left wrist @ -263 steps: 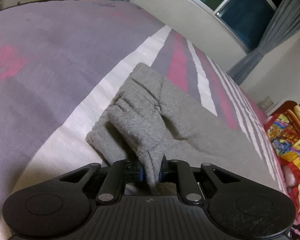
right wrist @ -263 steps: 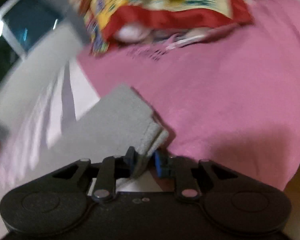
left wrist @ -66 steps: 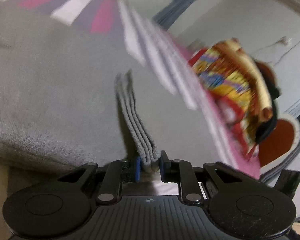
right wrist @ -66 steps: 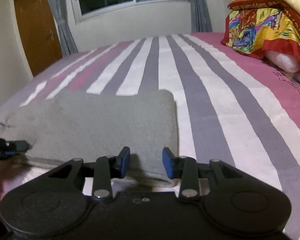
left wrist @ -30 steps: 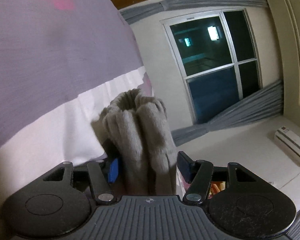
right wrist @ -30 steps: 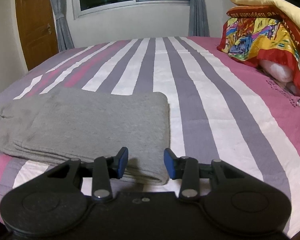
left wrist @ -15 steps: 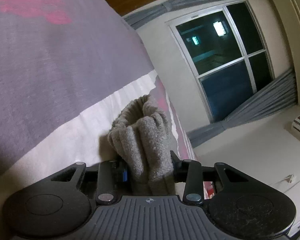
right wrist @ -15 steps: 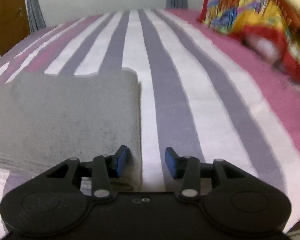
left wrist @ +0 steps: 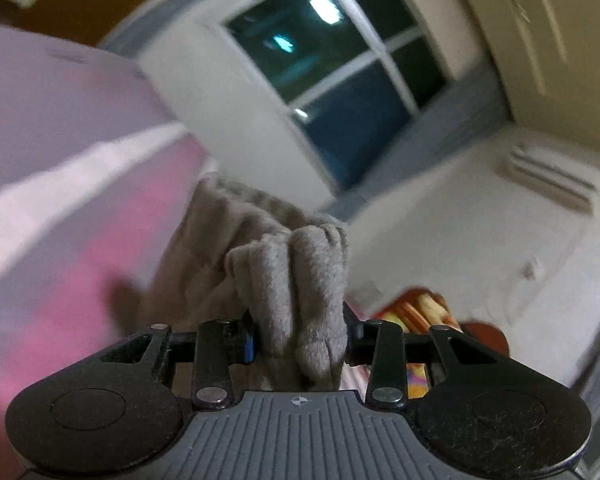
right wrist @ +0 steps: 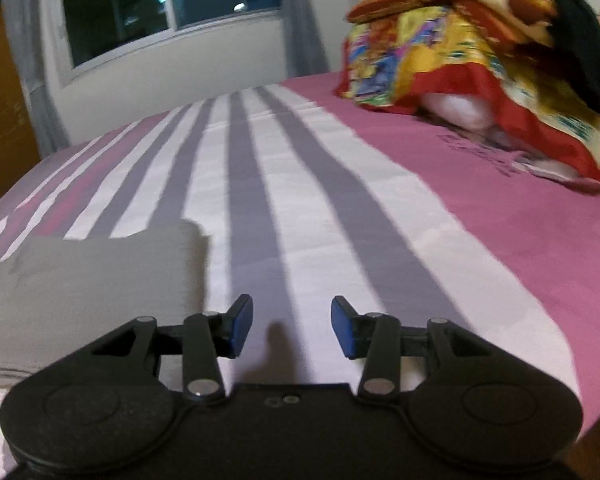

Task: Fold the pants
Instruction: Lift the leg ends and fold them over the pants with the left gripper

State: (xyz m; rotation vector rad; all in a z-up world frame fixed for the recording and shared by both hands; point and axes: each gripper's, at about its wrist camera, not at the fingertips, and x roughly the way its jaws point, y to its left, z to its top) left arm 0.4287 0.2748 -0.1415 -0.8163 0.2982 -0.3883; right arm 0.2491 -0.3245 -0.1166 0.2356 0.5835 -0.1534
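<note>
Left claw [left wrist: 298, 340] clamped on a thick bunched fold of the grey pants [left wrist: 288, 280], the cloth squeezed between both pads and bulging forward past them, lifted off the striped bed [left wrist: 60, 200]. Right claw [right wrist: 292, 330] parted, nothing between its pads, jaws over a grey and white stripe of the bed [right wrist: 340, 220]. Folded part of the pants [right wrist: 92, 280] flat on the bed, just left of the right claw's left finger. Colourful blanket [right wrist: 460, 52] piled well beyond the pants, at the pink end of the bed.
</note>
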